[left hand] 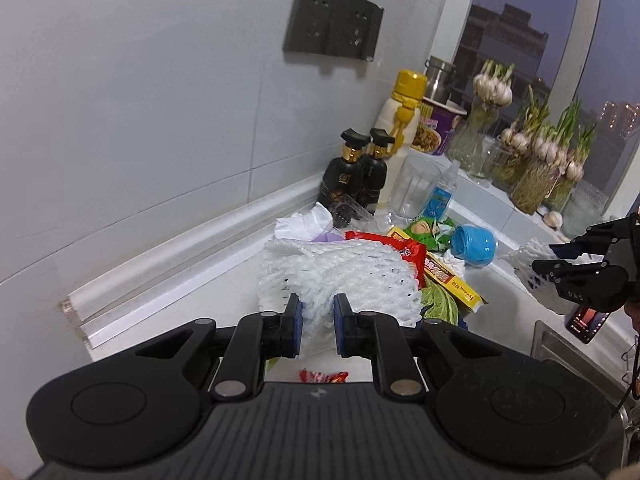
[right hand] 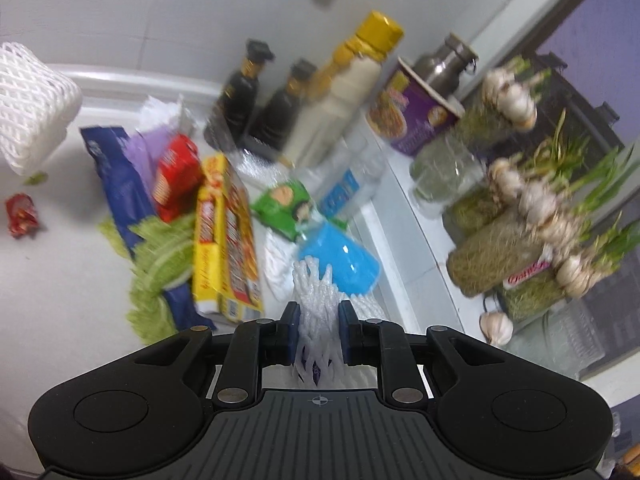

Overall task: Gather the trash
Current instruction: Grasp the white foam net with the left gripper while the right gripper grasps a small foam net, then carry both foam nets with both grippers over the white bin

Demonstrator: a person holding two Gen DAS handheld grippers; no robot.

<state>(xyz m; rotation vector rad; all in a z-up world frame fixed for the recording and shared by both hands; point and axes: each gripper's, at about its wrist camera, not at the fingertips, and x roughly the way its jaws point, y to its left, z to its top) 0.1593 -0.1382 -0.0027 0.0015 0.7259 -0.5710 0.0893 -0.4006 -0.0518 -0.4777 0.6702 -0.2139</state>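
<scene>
Holding one foam net each: left gripper (left hand: pixel 316 322) pinches the large net (left hand: pixel 336 276) above the counter (left hand: pixel 224 292); right gripper (right hand: pixel 319 330) pinches the small net (right hand: pixel 316 300) near the blue cup (right hand: pixel 340 260). Two dark bottles (left hand: pixel 356 174), one yellow box (right hand: pixel 226 236), one red wrapper (right hand: pixel 22 216).

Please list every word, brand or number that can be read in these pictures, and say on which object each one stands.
"DAS": on the body of the right gripper, in the left wrist view.
Yellow box: Chinese print and a slanted line, too small to read.
Red packet: print too small.
Spray bottle: label too small.
Purple cup: blurred.
Jar label: red lettering, blurred.
</scene>
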